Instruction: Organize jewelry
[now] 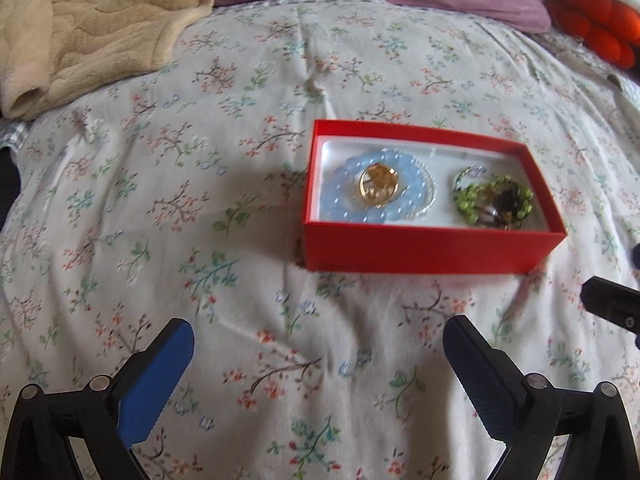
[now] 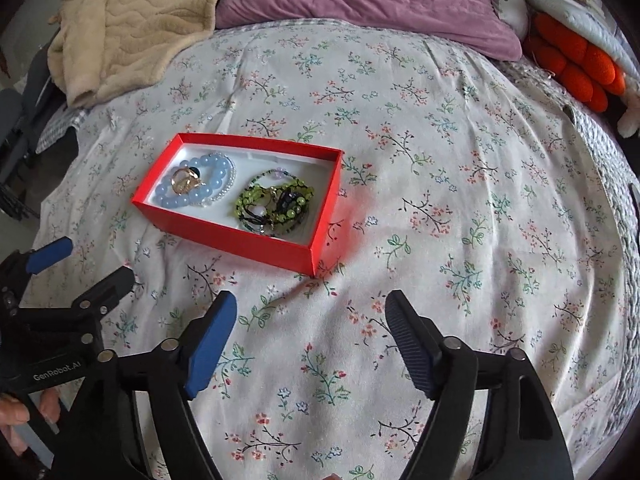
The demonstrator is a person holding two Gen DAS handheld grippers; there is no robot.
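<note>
Red box (image 1: 420, 250) on the floral bed (image 1: 240, 240) already holds my blue bead bracelet (image 1: 372, 192) and green one (image 1: 496, 200), both tools, left (image 1: 318, 364) and right (image 2: 310, 330), gape empty, so little looks left bar a lid.

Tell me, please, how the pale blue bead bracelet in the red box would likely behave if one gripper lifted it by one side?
The blue bracelet is a string of round beads, so it would probably sag and dangle, not hold its ring shape. The glossy beads may slip between flat fingers. The gold ring lying on it could slide off inside the red box.
</note>
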